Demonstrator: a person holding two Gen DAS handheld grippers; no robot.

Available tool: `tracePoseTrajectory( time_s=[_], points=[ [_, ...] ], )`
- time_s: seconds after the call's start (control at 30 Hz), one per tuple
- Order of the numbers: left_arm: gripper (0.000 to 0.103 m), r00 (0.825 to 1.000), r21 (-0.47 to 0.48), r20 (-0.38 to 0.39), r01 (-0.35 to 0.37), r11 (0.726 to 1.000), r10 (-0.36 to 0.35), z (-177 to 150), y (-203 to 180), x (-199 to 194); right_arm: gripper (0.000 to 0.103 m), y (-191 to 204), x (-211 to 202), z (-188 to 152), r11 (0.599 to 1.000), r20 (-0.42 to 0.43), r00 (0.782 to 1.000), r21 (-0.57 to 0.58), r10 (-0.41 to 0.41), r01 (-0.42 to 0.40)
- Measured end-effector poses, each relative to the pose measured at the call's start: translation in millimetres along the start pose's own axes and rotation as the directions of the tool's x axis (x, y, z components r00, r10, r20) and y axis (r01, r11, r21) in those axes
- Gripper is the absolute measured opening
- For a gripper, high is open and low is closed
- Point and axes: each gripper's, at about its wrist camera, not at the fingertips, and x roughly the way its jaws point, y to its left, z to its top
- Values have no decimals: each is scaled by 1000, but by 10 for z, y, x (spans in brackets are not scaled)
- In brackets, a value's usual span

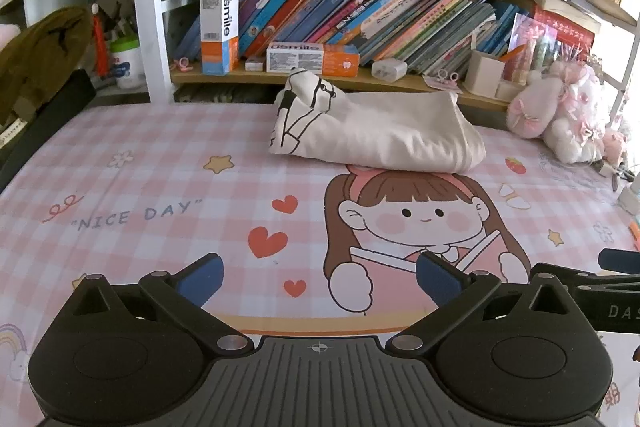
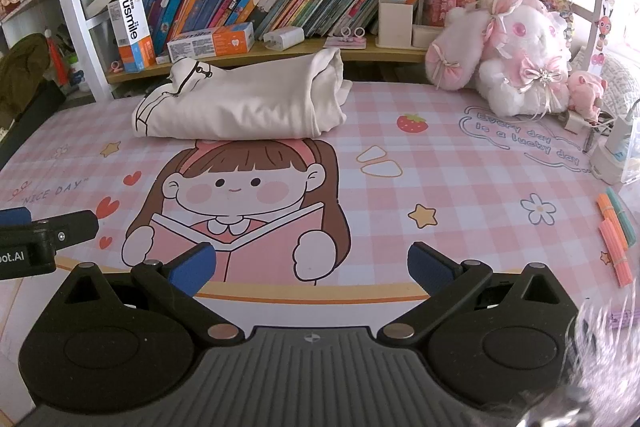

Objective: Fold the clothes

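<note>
Both claws are just hanging low over the desk with nothing in them: the left gripper (image 1: 319, 277) and the right gripper (image 2: 312, 265) are each sitting with their blue-padded fingers spread wide apart. Under them the pink checkered desk mat with the cartoon reading girl (image 2: 460, 163) is lying flat. The cream-white folded garment with black line print (image 1: 372, 131) is resting at the mat's far edge, right in front of the wooden bookshelf packed with leaning books (image 1: 360, 7), well away from both claws.

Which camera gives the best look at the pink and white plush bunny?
The right wrist view: the plush bunny sits whole beside the cream garment. The left wrist view shows the bunny squeezed against the right edge, partly washed out.
</note>
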Motion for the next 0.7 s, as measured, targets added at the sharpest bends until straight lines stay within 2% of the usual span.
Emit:
tracePoseTrajectory(
  time_s=[0.37, 0.7],
  points=[
    [103, 1000, 10, 7, 24, 1000, -24, 4, 2, -10, 103, 2, 4, -1, 1000, -3, 1000, 0, 3, -3],
    [103, 1000, 23, 20, 12, 1000, -12, -9, -42, -32, 103, -1, 2, -9, 1000, -5, 1000, 3, 7, -7]
  ],
)
